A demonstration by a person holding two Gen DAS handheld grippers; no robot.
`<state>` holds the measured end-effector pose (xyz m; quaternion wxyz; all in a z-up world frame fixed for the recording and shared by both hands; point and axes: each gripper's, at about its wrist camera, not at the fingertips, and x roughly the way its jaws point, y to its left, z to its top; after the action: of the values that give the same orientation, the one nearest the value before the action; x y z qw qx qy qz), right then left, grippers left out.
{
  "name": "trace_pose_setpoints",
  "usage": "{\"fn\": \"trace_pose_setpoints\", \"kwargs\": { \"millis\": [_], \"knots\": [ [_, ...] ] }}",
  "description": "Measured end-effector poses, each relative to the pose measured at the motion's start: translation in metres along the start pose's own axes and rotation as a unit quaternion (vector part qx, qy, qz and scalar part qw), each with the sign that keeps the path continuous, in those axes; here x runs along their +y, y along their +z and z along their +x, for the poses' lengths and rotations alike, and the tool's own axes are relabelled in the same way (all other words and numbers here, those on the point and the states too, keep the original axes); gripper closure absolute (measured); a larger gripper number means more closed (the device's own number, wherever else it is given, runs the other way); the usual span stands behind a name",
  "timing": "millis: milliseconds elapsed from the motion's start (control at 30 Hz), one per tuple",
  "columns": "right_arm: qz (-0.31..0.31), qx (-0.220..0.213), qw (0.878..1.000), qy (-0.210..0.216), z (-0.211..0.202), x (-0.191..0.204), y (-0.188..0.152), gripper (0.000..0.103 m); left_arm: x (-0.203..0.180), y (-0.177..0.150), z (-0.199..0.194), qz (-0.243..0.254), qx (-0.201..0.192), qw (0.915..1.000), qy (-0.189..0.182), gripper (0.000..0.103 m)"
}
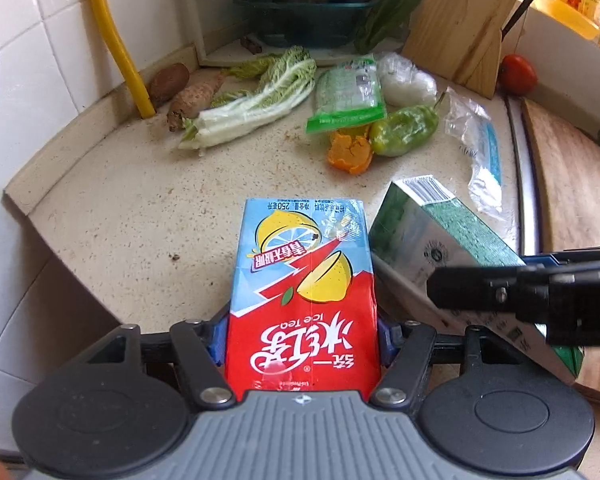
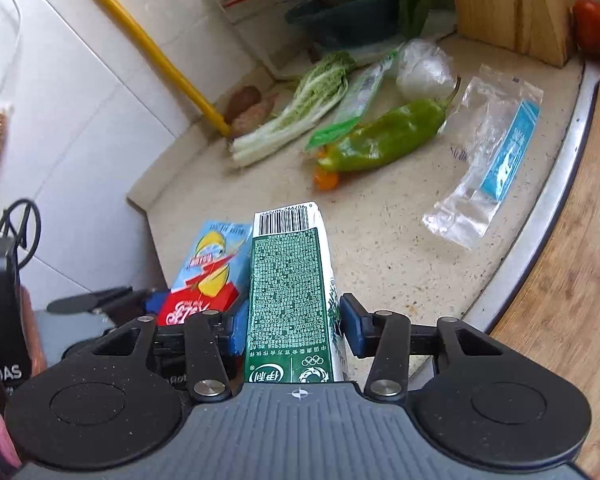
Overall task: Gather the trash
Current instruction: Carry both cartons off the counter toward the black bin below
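My left gripper (image 1: 302,336) is shut on a red and blue ice tea carton (image 1: 304,292), held above the near counter edge. Beside it on the right, my right gripper (image 2: 292,326) is shut on a green and white milk carton (image 2: 290,292); that milk carton (image 1: 440,240) also shows in the left wrist view with a black finger (image 1: 500,292) across it. The ice tea carton (image 2: 208,268) appears left of the milk carton in the right wrist view. On the counter lie a clear plastic wrapper with a blue label (image 2: 488,160) and orange peel (image 1: 350,152).
On the speckled counter (image 1: 140,208) lie a cabbage (image 1: 252,100), a green pepper (image 1: 404,128), a green packet (image 1: 348,96), a white bag (image 1: 408,80) and root vegetables (image 1: 180,92). A yellow pipe (image 1: 116,40), teal basin (image 1: 304,16), wooden knife block (image 1: 464,24), tomato (image 1: 518,74) and wooden board (image 2: 572,260) surround them.
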<state>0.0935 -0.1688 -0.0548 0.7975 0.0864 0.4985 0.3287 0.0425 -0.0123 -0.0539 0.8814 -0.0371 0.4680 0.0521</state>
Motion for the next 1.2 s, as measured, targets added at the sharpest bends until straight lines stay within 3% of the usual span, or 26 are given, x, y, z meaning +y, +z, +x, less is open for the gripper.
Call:
{"fn": "trace_pose_setpoints", "kwargs": {
  "millis": [267, 667, 1200],
  "knots": [
    [0.01, -0.005, 1.0, 0.028, -0.011, -0.003, 0.002, 0.049, -0.005, -0.002, -0.02, -0.014, -0.022, 0.9995, 0.015, 0.041],
    [-0.003, -0.042, 0.999, 0.031, -0.033, 0.018, 0.002, 0.049, -0.004, 0.003, -0.056, -0.015, -0.077, 0.9968, 0.017, 0.041],
    [-0.06, -0.022, 0.995, 0.07, -0.002, 0.108, 0.001, 0.049, 0.073, -0.026, -0.101, -0.068, -0.107, 0.9901, 0.06, 0.041]
  ]
}}
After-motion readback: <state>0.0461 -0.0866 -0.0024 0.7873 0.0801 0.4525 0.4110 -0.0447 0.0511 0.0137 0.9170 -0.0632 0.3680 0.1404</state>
